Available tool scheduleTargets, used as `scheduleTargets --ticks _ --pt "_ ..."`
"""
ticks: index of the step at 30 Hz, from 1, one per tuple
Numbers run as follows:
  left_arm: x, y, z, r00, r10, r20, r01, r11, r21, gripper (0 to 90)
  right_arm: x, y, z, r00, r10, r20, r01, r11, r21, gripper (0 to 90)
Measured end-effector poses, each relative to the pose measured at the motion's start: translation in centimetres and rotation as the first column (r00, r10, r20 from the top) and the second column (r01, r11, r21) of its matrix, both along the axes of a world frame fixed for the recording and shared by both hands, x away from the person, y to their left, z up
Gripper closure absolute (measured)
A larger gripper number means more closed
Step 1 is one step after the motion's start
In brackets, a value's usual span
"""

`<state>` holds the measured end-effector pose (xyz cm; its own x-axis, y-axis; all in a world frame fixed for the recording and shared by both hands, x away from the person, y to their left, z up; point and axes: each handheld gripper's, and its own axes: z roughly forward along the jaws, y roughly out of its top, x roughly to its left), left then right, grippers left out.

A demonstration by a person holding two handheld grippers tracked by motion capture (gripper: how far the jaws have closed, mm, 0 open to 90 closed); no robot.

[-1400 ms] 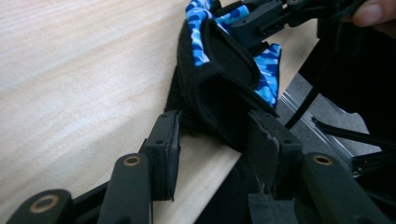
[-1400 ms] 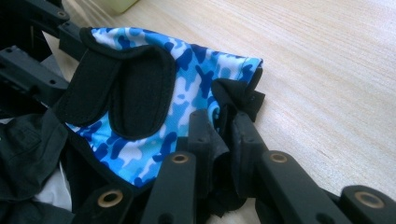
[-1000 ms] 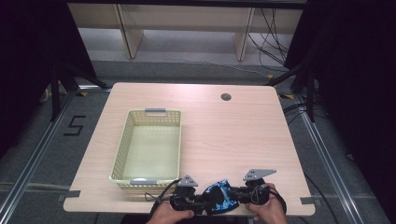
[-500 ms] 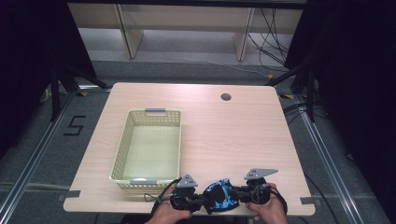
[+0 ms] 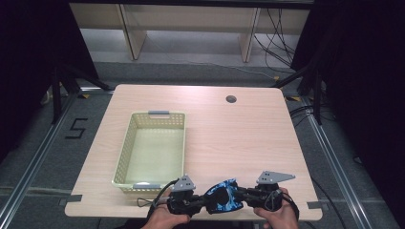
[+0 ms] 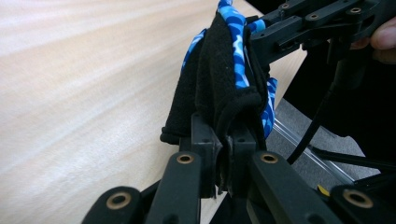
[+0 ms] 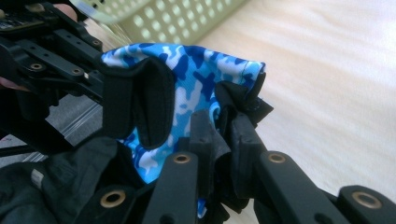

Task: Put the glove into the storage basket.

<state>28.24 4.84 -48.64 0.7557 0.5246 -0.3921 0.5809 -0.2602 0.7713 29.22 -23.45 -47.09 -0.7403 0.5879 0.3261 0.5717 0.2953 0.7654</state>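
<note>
1. On the left side of the table sits a pale yellow basket. It has holes in its walls and a grey tag on its far rim. It stands a little way behind your left hand.
2. Your left gripper is at the near edge of the table. Its jaws have just been closing, and now they pinch the black edge of the cloth tight. In the left gripper view the cloth bunches up right between the two jaws.
3. The cloth is in the middle, between your two grippers. It is black with blue and white patches. It hangs in the air just over the near edge of the table, stretched from one gripper to the other.
4. Your right gripper holds the other end of the cloth. Its jaws are squeezed on a black fold, as the right gripper view shows.
5. Far off on the right of the table there is a small round hole.
6. Nothing stands between the cloth and the basket. There is just bare wood.
</note>
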Motion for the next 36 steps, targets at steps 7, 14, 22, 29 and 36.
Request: scheduleTargets --ticks 7,14,22,29,36 --pt "0.3 1.4 2.2 0.9985 -0.013 0.053 0.014 0.9997 -0.020 84.6 -0.4 1.1 2.0 0.9991 -0.008 0.041 0.008 1.000 0.003 82.3" --pt "0.7 2.7 4.0 0.9976 -0.003 0.070 0.005 0.9996 -0.026 84.4 0.0 2.2 3.9 0.9968 -0.003 0.080 0.004 1.000 -0.016 82.3" --pt "1.5 4.6 5.9 0.9971 0.017 0.074 -0.013 0.9985 -0.053 84.3 1.0 4.2 6.3 0.9961 0.007 0.088 -0.006 1.000 -0.006 82.2" --pt "2.7 7.2 8.0 0.9961 0.038 0.079 -0.033 0.9970 -0.070 84.0 2.6 6.1 8.1 0.9903 0.040 0.133 -0.039 0.999 -0.010 82.2" --pt "4.3 10.9 8.7 0.9941 0.085 0.068 -0.080 0.9942 -0.072 84.1 4.8 10.0 9.0 0.9870 0.075 0.142 -0.074 0.997 -0.017 82.3"
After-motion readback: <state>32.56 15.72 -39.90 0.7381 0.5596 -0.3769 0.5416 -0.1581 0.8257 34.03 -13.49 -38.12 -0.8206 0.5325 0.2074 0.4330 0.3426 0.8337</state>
